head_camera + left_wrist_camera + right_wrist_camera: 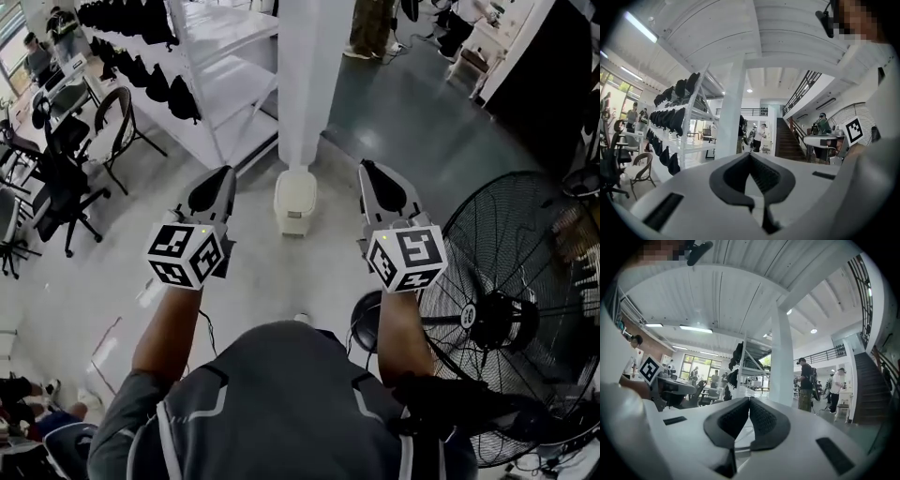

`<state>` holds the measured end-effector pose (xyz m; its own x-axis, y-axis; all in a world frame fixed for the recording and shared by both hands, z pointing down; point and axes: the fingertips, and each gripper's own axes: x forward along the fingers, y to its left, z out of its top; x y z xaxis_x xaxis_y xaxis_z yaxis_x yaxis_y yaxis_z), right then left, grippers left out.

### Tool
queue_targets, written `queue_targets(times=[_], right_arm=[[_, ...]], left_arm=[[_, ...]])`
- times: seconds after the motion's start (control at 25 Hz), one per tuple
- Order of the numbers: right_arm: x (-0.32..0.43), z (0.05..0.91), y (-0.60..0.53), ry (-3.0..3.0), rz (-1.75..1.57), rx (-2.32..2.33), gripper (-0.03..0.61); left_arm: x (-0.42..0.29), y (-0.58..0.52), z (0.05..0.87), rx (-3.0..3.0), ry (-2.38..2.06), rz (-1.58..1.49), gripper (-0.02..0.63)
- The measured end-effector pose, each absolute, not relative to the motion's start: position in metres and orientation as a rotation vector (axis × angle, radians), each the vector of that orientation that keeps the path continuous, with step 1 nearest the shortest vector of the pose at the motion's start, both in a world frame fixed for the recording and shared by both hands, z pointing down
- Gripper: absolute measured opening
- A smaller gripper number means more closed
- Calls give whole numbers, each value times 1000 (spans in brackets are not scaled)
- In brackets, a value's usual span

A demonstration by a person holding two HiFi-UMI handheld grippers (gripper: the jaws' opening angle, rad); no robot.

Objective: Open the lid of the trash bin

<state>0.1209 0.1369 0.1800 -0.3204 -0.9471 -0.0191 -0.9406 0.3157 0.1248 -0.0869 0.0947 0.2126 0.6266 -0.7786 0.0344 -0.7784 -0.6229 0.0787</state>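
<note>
Trash bin (pixel 294 201) stands upright on the floor (pixel 262 272), right at the foot of the white column (pixel 314 84); lid (pixel 296 184) is down flat, i.e. shut; long axis runs vertical, front faces back toward the person afaict. Both forearms are stretched fwd, roughly parallel, marker cubes up toward the head cam; left gripper (pixel 225 172) and right gripper (pixel 366 167) both point away from the body w/ the bin in the gap between them, a bit further out, neither touching it. Left pads (pixel 766 176) are pressed together at the tips, nothing in them; right pads (pixel 761 418) same, tips meeting, empty. Big fan (pixel 511 309) sits off to the right; shelf rack (pixel 220 84) to the left of the column.
</note>
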Motion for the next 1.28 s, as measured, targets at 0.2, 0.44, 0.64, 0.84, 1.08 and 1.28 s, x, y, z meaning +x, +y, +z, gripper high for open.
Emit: queue_targets(times=[0.2,0.44,0.64,0.84,1.08,1.28], right_arm=[[155,189,117,-2509,-159,1808,26],[186,205,78,-2511,-99,1827,26],[187,215,41,-2477,-93,1851,26],[172,215,-2,-2440,-60,1877,26],[143,211,-56,-2431,-57,1877,26],[132,213,-97,-2421,-20,1884,26]], left_arm=[[-37,66,223,2775,-1285,48,8],[-5,31,235,2784,-1254,101,8],[-7,-13,248,2787,-1214,104,8],[-20,-62,242,2832,-1121,59,8],[-50,-127,231,2861,-1086,28,8],[-69,-173,227,2870,-1083,3,8]])
